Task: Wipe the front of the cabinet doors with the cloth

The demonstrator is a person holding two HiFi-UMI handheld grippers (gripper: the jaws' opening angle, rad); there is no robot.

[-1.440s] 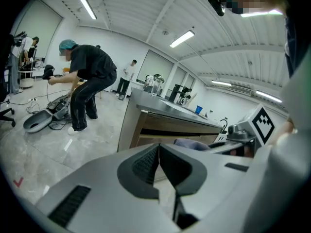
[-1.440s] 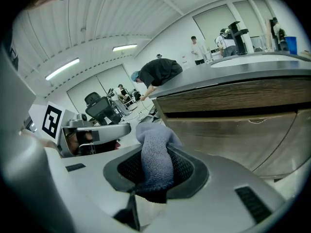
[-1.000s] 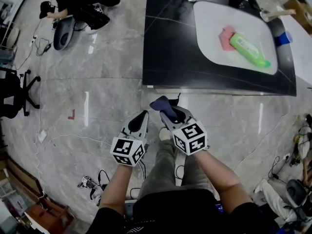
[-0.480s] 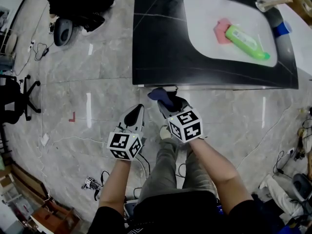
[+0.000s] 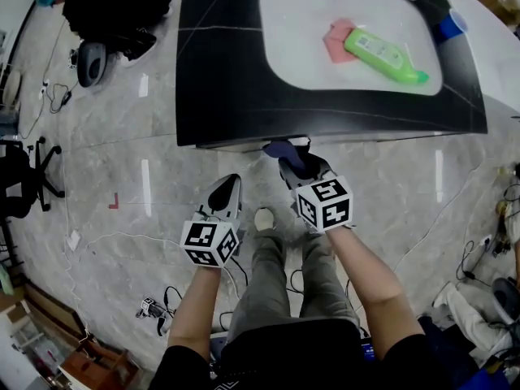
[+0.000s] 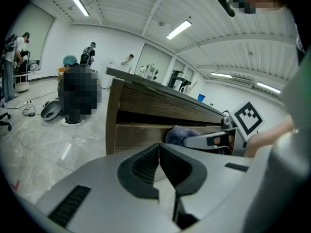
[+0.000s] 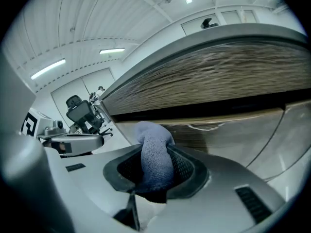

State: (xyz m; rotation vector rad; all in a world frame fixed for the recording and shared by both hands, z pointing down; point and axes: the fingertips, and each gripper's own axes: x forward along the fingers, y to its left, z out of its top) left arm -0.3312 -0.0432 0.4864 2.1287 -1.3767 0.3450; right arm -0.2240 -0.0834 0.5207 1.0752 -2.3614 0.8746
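Btwn right gripper jaws, cloth points toward cabinet.

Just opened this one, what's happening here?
A person holds tongs in each hand. The right tongs are shut on a blue cloth and hold it up at the wood-grain cabinet front, just under the dark countertop. Whether the cloth actually touches the wood cannot be told. The left tongs are shut with nothing in them and hang off to the side, short of the cabinet.
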